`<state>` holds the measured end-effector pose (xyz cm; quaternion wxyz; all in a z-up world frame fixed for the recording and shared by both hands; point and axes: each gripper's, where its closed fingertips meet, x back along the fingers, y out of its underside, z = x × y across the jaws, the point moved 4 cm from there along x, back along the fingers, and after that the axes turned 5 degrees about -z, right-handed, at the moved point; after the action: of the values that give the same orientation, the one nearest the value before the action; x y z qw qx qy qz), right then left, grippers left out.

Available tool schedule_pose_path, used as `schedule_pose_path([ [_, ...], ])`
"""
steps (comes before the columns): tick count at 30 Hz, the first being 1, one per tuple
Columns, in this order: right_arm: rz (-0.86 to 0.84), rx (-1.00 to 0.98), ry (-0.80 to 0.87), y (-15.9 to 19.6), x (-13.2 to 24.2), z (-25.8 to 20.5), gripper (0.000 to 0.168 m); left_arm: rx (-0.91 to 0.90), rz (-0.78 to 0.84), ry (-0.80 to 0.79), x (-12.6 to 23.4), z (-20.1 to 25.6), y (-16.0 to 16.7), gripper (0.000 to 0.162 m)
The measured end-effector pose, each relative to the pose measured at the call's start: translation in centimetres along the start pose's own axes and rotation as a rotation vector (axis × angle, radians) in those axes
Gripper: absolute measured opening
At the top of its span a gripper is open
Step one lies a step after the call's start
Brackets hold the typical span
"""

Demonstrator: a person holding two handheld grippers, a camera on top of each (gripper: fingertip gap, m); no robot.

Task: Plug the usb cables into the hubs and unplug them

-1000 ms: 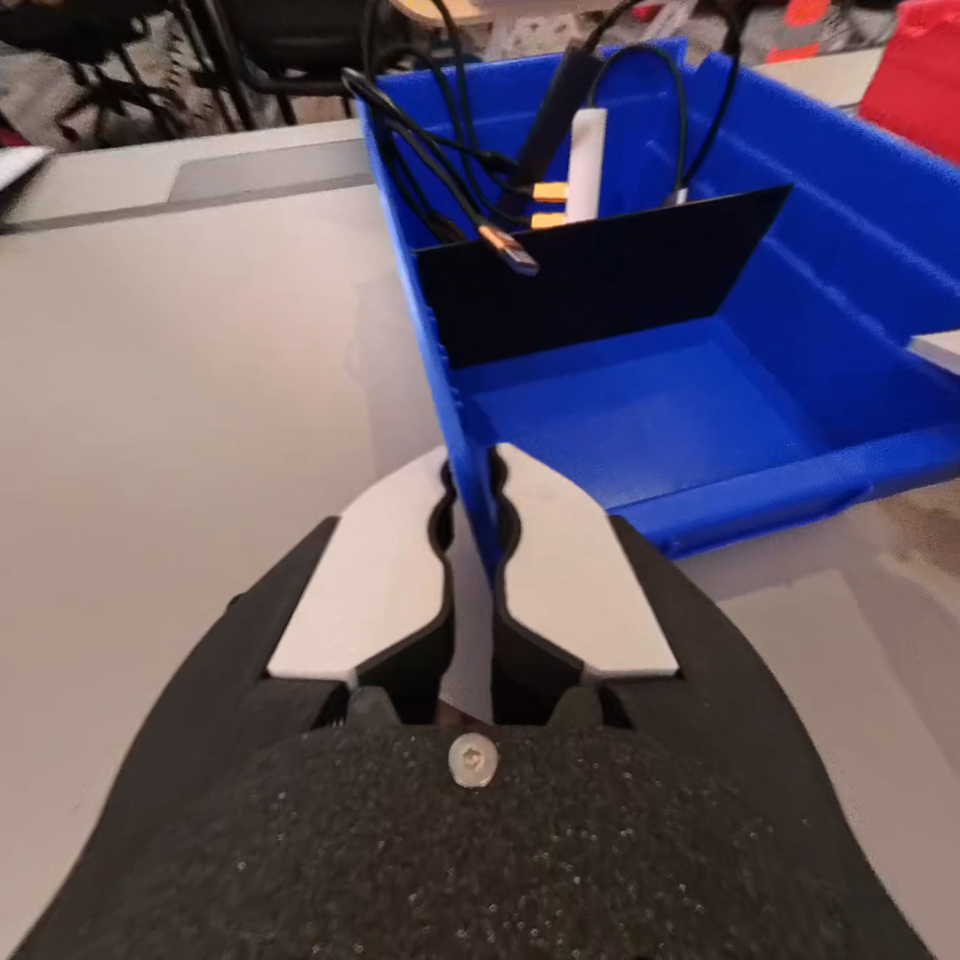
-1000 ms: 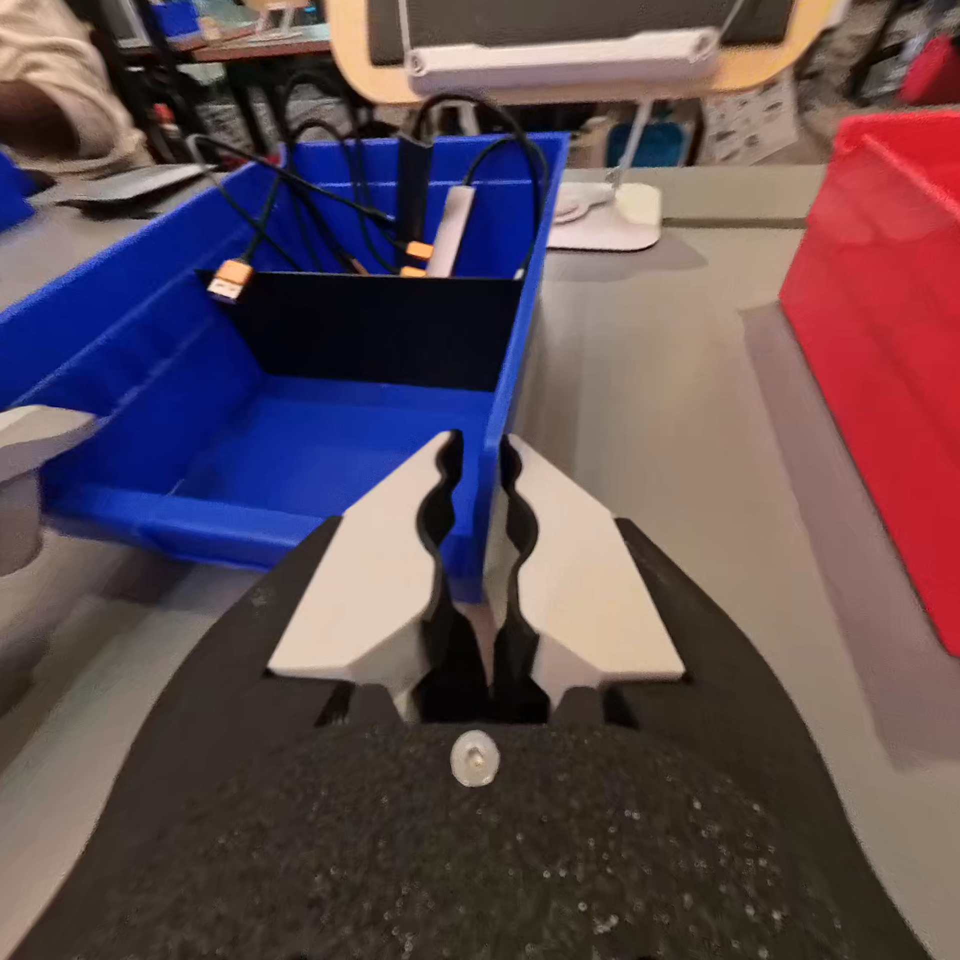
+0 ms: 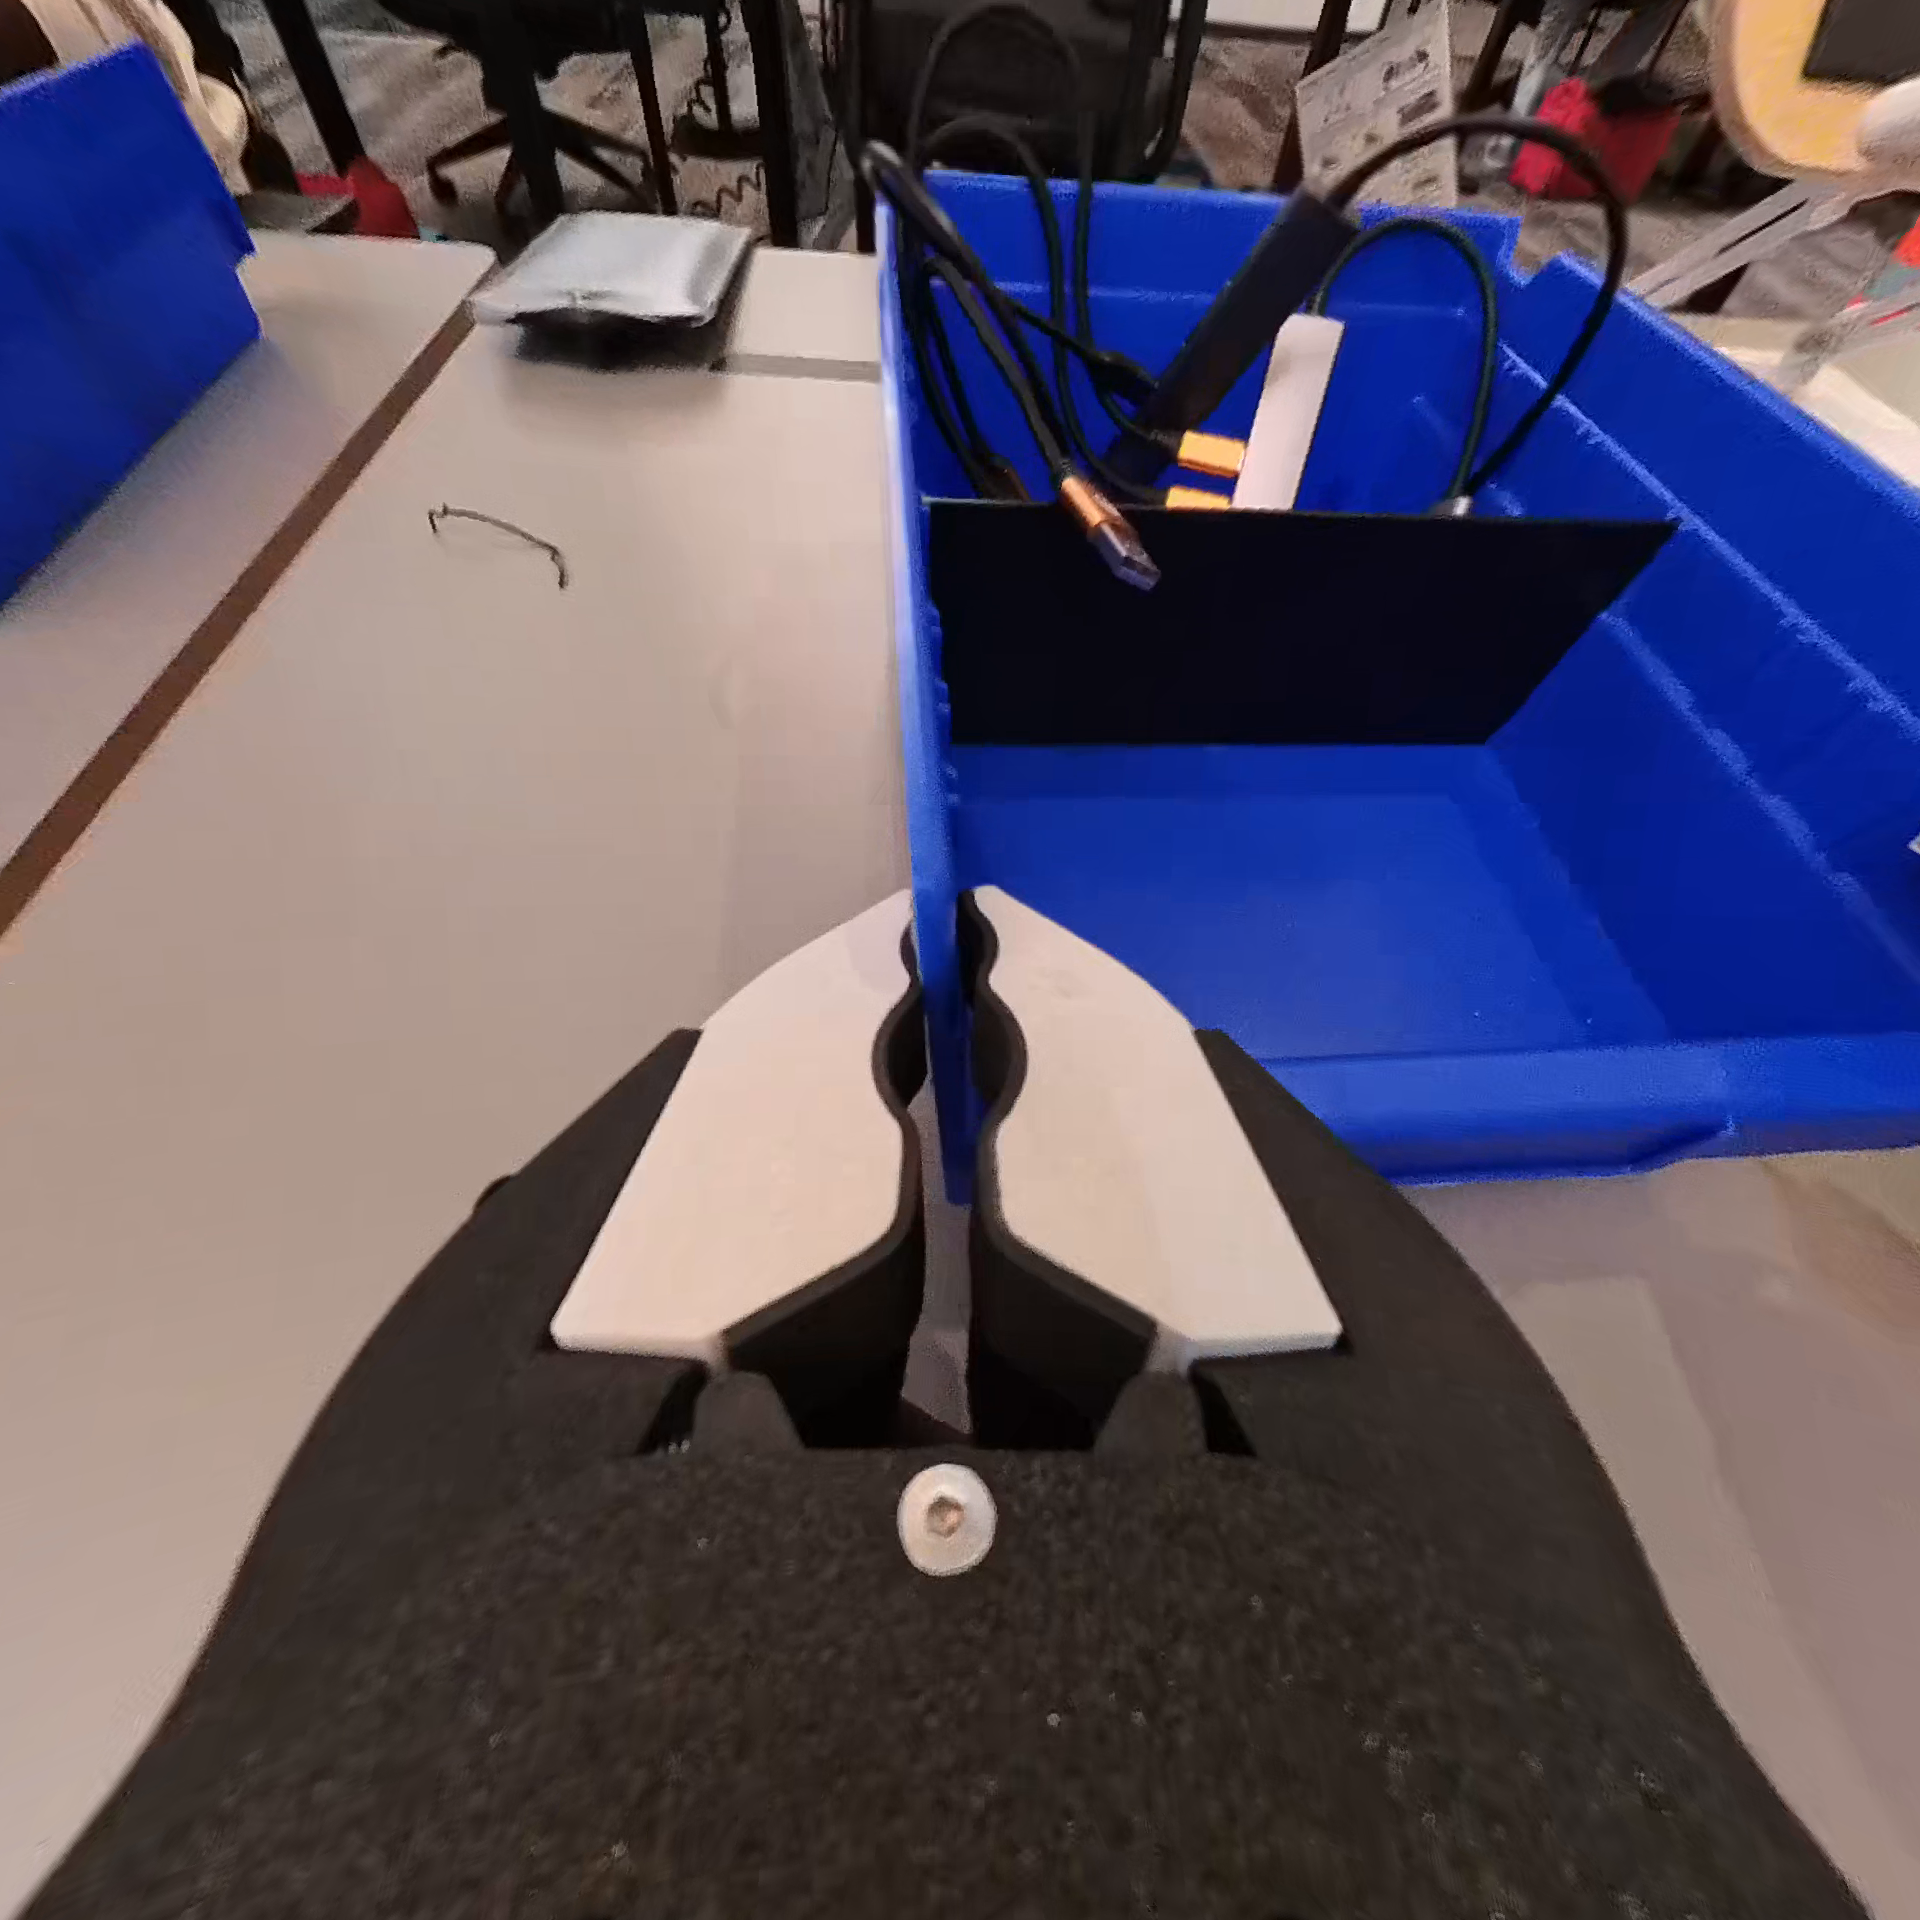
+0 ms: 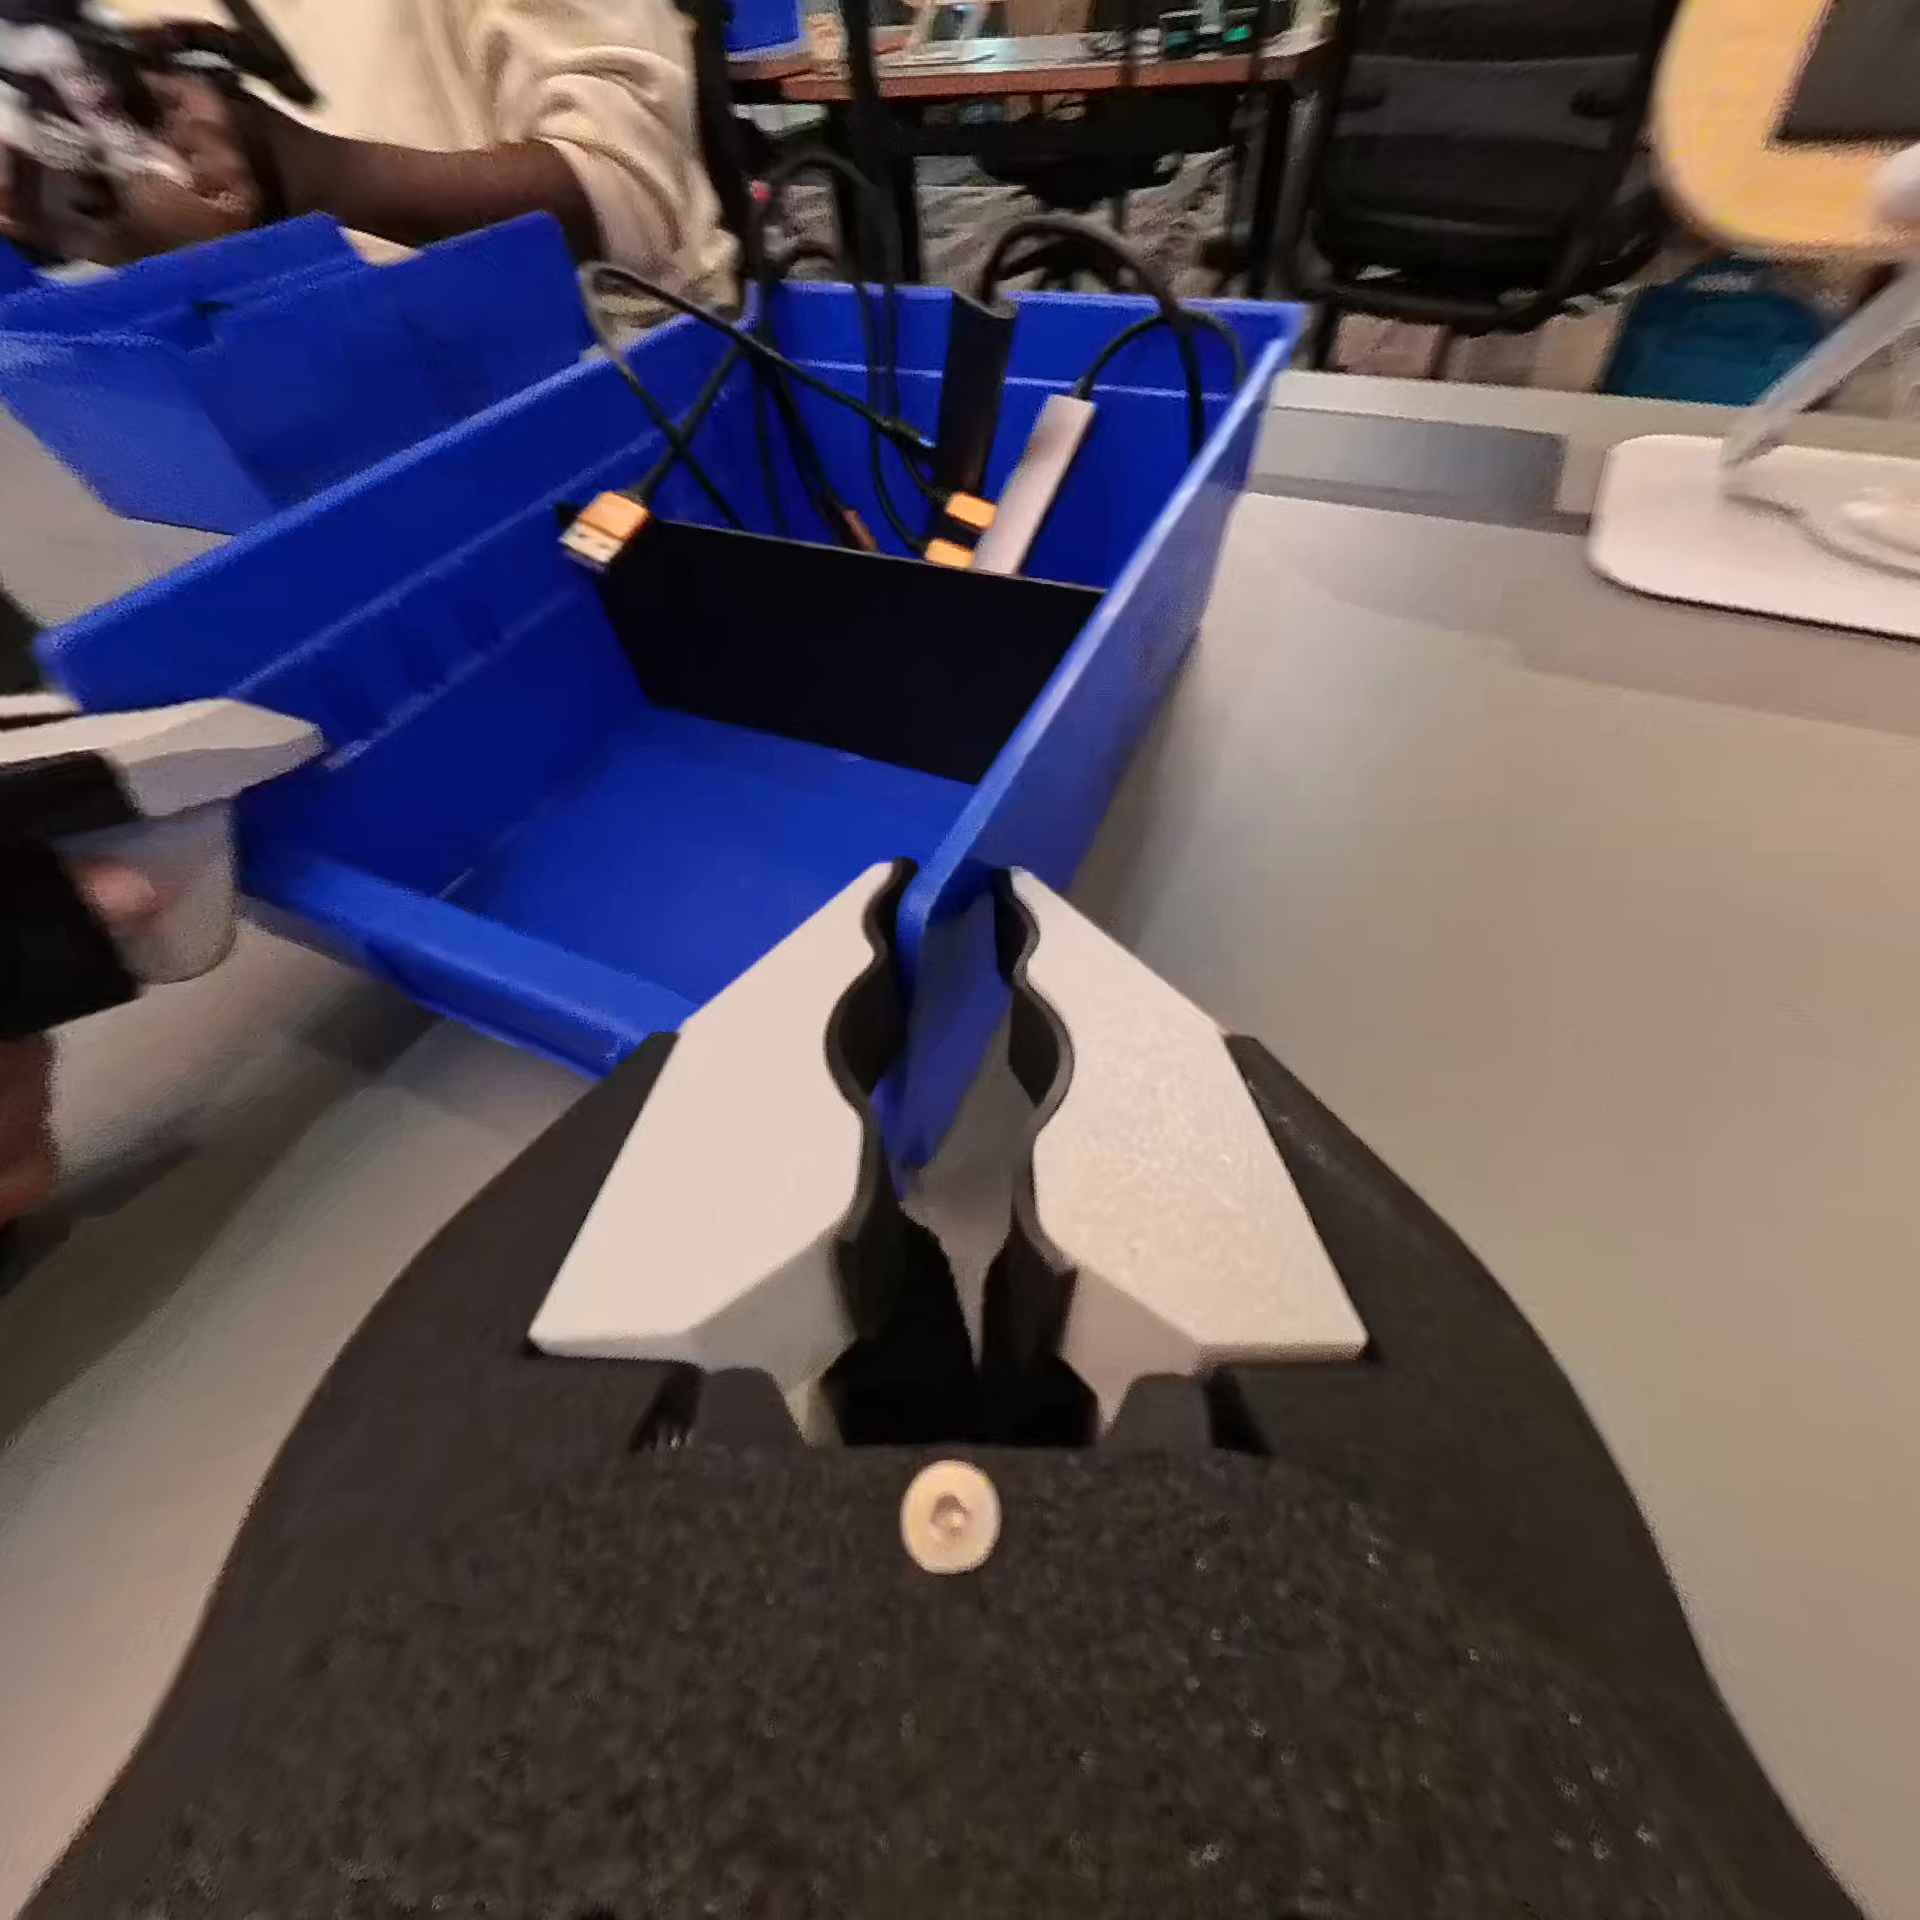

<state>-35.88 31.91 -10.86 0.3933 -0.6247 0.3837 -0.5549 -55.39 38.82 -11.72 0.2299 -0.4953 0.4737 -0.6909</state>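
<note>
Blue plastic bin [image 3: 1455, 935], cables [image 3: 997, 343] piled behind its black divider [image 3: 1247, 623] at the far end, sits on the grey table [image 3: 416, 831], its near corners pinched by the left gripper [image 3: 940, 914] and right gripper [image 4: 951, 883], their jaws pressed onto opposite side walls.

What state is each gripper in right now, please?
Left gripper: shut on the left wall of the blue plastic bin.
Right gripper: shut on that bin's right wall.

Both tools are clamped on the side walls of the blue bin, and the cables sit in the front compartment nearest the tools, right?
Not quite. The cables lie in the back compartment, behind the black divider; the front one is empty, as the left wrist view shows. Both the left tool and the right tool do clamp the blue bin.
</note>
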Motion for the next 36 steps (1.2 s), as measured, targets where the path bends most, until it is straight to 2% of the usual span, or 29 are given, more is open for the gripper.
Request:
schedule_pose_path([
  [3, -0.041, 0.001, -0.210, 0.5, 1.4, -0.9, 0.020, 0.060, -0.007, -0.026, 0.3, -0.7, 0.1, 0.003],
  [6, -0.048, 0.057, -0.434, 1.2, 4.7, -0.7, 0.025, 0.095, 0.013, -0.052, 0.7, -1.0, 0.0, 0.007],
  [9, 0.000, 0.150, -0.506, 1.7, 8.6, 2.6, 0.031, 0.122, 0.104, -0.089, 2.4, -1.5, -1.2, 0.022],
  [12, 0.075, 0.224, -0.400, 1.8, 12.0, 9.0, 0.031, 0.202, 0.252, -0.157, 5.2, -2.3, -3.0, 0.028],
  [15, 0.123, 0.249, -0.202, 1.9, 15.3, 16.8, 0.031, 0.241, 0.392, -0.201, 8.4, -1.9, -4.2, 0.028],
  [17, 0.159, 0.233, -0.052, 1.8, 17.8, 22.4, 0.031, 0.223, 0.425, -0.192, 9.4, -0.5, -4.2, 0.027],
  [22, 0.270, 0.137, 0.272, 2.9, 25.1, 34.4, 0.029, 0.199, 0.370, -0.107, 7.8, 3.9, -3.5, 0.023],
  [26, 0.274, 0.069, 0.445, 3.6, 28.4, 41.3, 0.029, 0.255, 0.228, 0.023, 6.3, 9.0, -2.0, 0.024],
  [28, 0.261, 0.008, 0.484, 4.3, 29.1, 43.9, 0.029, 0.281, 0.185, 0.112, 6.7, 12.3, -1.0, 0.024],
  [31, 0.180, -0.114, 0.456, 5.7, 28.6, 46.0, 0.030, 0.169, 0.127, 0.140, 6.8, 15.4, 0.2, 0.024],
  [36, 0.166, -0.228, 0.372, 6.1, 27.6, 45.6, 0.029, 0.062, 0.095, 0.158, 5.4, 15.9, 0.4, 0.023],
])
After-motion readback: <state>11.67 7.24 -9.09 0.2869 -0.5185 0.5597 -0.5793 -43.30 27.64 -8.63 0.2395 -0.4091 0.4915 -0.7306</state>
